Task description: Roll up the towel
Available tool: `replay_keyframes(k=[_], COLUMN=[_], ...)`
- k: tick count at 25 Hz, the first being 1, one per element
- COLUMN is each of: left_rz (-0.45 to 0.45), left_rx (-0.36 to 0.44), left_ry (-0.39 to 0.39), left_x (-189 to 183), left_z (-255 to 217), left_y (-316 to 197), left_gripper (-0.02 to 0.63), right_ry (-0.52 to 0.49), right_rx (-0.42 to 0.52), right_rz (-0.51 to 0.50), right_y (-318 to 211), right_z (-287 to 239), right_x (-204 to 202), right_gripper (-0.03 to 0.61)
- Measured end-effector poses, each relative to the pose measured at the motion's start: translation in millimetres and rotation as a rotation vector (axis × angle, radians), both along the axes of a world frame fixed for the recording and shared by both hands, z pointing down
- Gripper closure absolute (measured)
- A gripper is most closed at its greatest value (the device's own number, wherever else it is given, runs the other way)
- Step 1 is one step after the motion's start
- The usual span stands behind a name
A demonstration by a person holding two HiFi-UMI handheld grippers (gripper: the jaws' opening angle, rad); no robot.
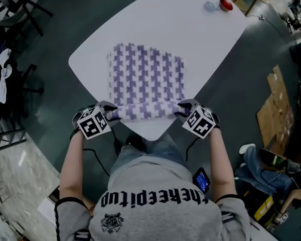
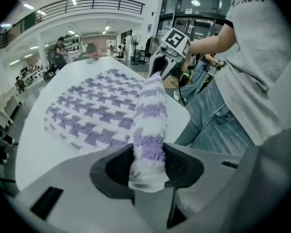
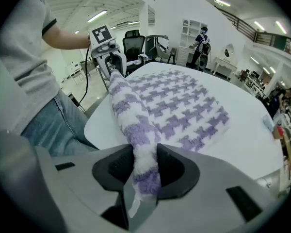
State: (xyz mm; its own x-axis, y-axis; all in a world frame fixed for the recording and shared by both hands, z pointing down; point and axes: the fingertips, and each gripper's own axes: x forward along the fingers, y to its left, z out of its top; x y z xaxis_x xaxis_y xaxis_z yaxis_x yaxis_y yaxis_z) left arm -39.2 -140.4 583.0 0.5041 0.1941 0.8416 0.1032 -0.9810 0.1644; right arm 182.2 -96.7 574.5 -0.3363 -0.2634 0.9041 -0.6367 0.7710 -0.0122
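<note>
Left gripper [image 2: 148, 163] pinched on one end of the towel [image 1: 146, 77], at its rolled near edge [image 1: 145, 110]. Right gripper [image 3: 144, 166] pinched on the other end. The roll spans between my two claws, and the flat part lies on the table [image 1: 205, 29] beyond them.

Fluffy, light, floppy. It squashes under the pads and will likely sag mid-span. Best hold: the roll's very ends, with even tension.

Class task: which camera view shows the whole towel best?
Head view: the towel lies whole on the table, near edge rolled. The gripper views show a roll end pinched in the left tongs or right tongs, the rest foreshortened.
</note>
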Motion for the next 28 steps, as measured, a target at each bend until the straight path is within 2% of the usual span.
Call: replay_keyframes(k=[11, 16, 22, 25, 28], left_rz=[-0.067, -0.09, -0.118, -0.106, -0.1], left_rx=[0.005, 0.034, 0.054, 0.092, 0.149], left_ry=[-0.019, -0.03, -0.045, -0.05, -0.037], left_x=[7, 8, 7, 11, 11], left_z=[0, -20, -21, -10, -10], left_y=[-41, -43, -45, -57, -65], left_gripper=[0.451, 0.451, 0.449, 0.448, 0.436], right_ry=[-0.017, 0.04, 0.099, 0.107, 0.079], right_rx=[0.04, 0.064, 0.061, 0.072, 0.111], right_rz=[0.055, 0.076, 0.073, 0.05, 0.074], right_y=[-35, -36, -38, -52, -59], right_z=[-11, -30, -23, -9, -10], right_x=[14, 15, 11, 12, 15], right_gripper=[0.433, 0.433, 0.436, 0.436, 0.436])
